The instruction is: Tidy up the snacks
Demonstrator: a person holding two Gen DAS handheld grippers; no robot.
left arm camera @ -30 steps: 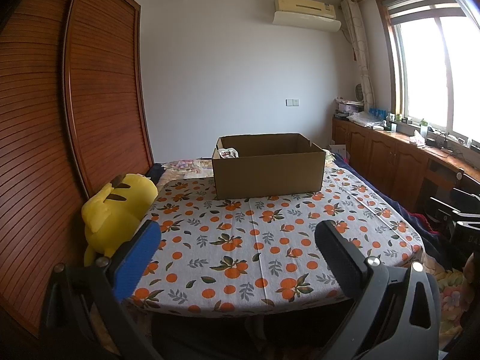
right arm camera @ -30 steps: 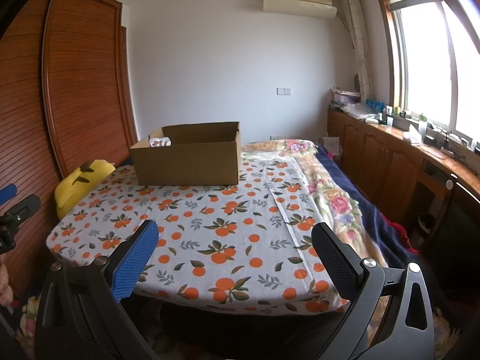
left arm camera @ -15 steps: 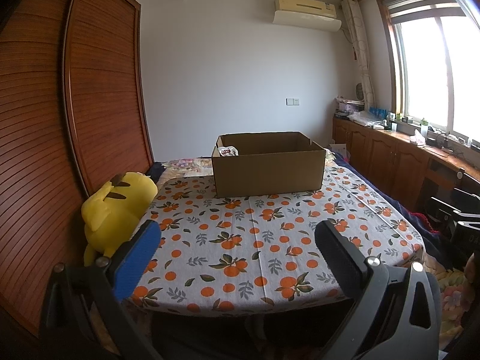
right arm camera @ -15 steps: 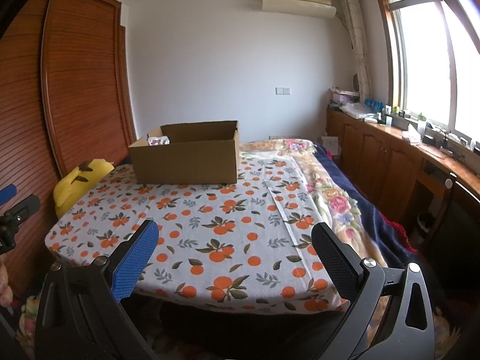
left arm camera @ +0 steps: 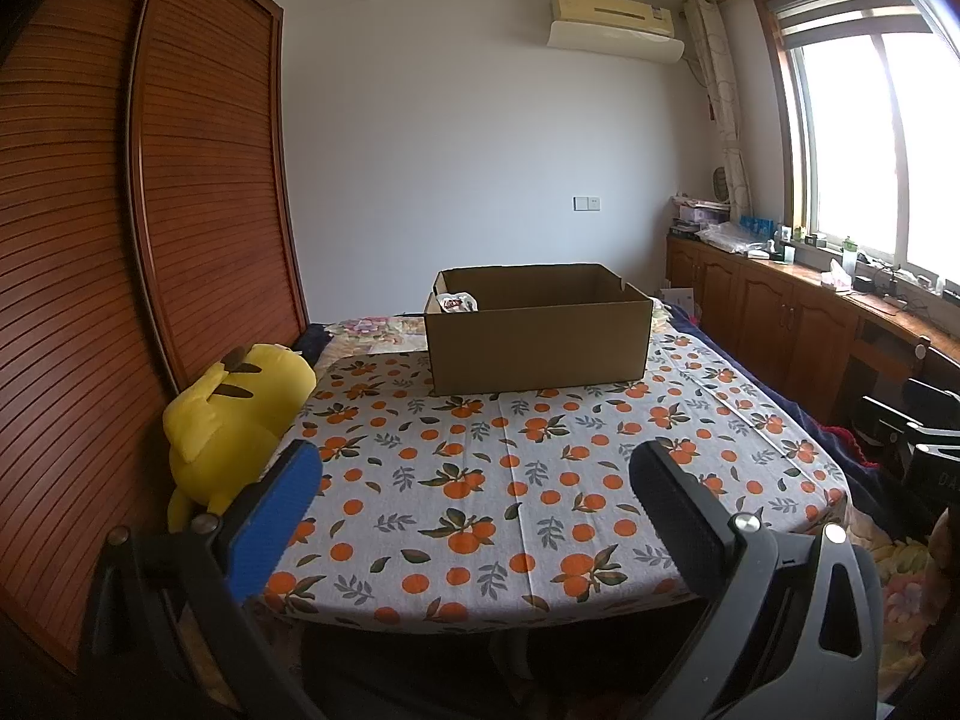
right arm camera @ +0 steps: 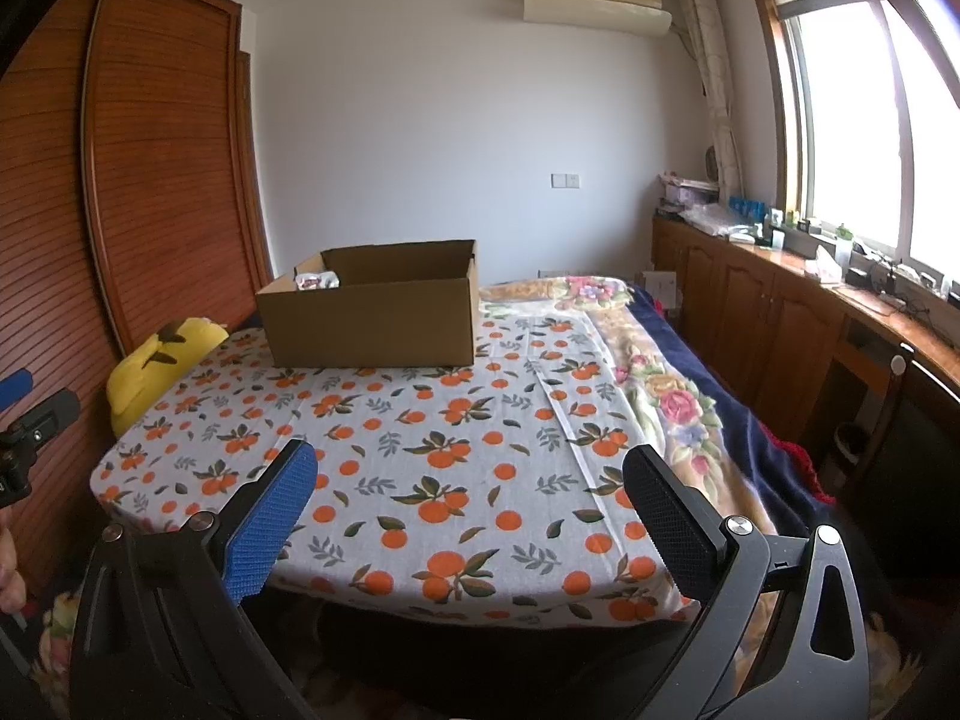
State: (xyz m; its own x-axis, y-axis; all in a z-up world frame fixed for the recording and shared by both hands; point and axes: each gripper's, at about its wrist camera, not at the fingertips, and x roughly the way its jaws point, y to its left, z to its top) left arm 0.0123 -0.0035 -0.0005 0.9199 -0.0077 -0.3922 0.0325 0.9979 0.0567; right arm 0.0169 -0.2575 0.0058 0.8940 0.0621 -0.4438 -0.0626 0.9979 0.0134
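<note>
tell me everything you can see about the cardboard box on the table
The cardboard box is plain brown, rectangular and open at the top, with no printing visible. It sits upright and flat on the far part of the orange-patterned tablecloth. One white snack packet with red markings shows above the rim in its left rear corner; the rest of the inside is hidden. Nothing else touches it, and both hand-held grippers are well short of it.

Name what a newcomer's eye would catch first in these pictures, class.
The open cardboard box at the far end of the orange-print tablecloth, with one snack packet peeking out at its back left corner. Next, the yellow plush toy slumped at the table's left edge, beside the wooden wardrobe.
</note>
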